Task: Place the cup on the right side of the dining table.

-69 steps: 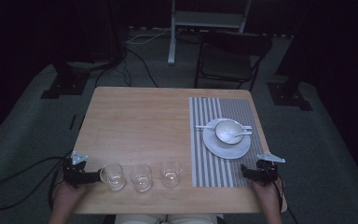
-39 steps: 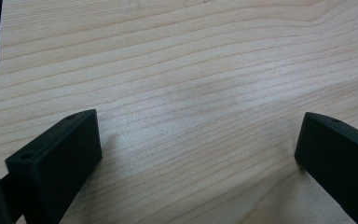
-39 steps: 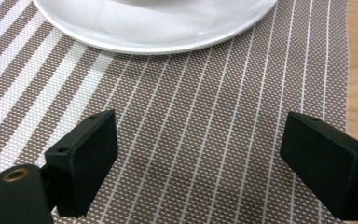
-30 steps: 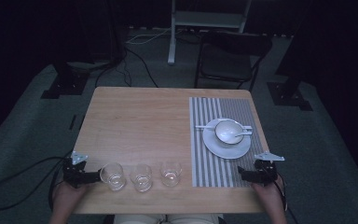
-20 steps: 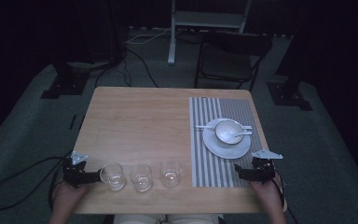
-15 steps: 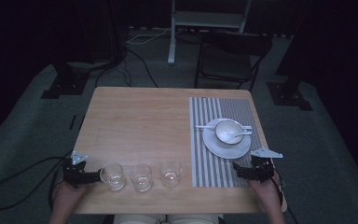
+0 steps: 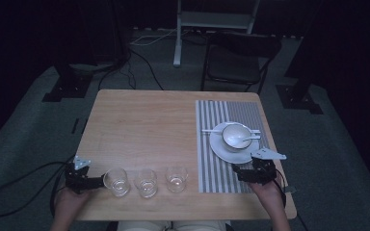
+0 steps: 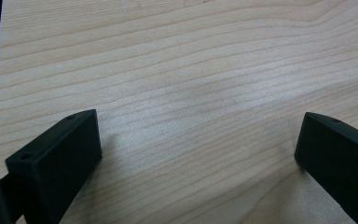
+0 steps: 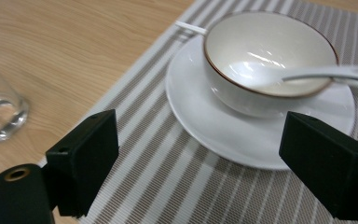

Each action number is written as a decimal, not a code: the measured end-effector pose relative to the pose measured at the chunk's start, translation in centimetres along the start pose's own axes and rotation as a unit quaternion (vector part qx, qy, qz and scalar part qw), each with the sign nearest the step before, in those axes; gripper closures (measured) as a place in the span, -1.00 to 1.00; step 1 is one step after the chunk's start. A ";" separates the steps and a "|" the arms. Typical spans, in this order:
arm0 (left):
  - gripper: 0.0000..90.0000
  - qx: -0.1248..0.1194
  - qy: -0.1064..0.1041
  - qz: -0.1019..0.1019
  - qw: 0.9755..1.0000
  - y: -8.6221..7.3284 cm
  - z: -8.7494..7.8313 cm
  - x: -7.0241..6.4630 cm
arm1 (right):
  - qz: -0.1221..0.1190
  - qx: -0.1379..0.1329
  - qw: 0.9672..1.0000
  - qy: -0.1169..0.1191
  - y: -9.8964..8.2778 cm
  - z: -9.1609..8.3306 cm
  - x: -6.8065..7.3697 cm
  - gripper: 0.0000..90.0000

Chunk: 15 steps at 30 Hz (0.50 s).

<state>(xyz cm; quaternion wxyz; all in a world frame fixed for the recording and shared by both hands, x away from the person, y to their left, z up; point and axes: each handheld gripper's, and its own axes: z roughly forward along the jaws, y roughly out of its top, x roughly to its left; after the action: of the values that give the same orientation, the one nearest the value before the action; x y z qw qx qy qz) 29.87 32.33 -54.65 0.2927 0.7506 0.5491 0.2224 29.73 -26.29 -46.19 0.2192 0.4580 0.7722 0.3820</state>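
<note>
- Currently my right gripper (image 7: 241,173) sits low over the striped placemat (image 7: 211,168), just short of the saucer (image 7: 221,150); its jaws stand wide apart with nothing between them.
- In the right gripper view the saucer (image 9: 200,121) lies between and beyond the two black jaws, with the white bowl (image 9: 242,60) on it and a spoon (image 9: 335,74) resting in the bowl, handle over the rim.
- My left gripper (image 7: 94,183) rests at the near left edge of the table (image 7: 139,120), jaws equally wide, holding nothing; its own view gives bare wood (image 8: 191,93) only.
- Three glasses stand in a row along the near edge: the left glass (image 7: 115,181) just beside the left gripper, the middle glass (image 7: 146,182), the right glass (image 7: 176,178) near the placemat edge.
- Judgement: the work in hand is a reach for the saucer stack, not yet touched.
- Risk 1: a pinch on the thin saucer rim could slip, because glazed ware offers little grip; bowl and spoon would then slide.
- Risk 2: any tilt on lifting would let the spoon roll out, as it lies loose.
- Risk 3: a low jaw could catch the placemat and drag it, shifting the stack.
- Risk 4: a careless left move would knock the nearest glass over.
</note>
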 end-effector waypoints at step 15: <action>-0.98 0.000 0.000 0.001 1.000 0.0 0.0 0.0 | -0.043 -0.030 0.997 0.053 3.4 0.4 3.7 -0.75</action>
<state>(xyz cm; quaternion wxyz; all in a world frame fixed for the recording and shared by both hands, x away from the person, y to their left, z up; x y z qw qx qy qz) 29.87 32.34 -54.64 0.2922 0.7510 0.5488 0.2223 30.04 -21.98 -43.68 0.2077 0.3971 0.7899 0.4186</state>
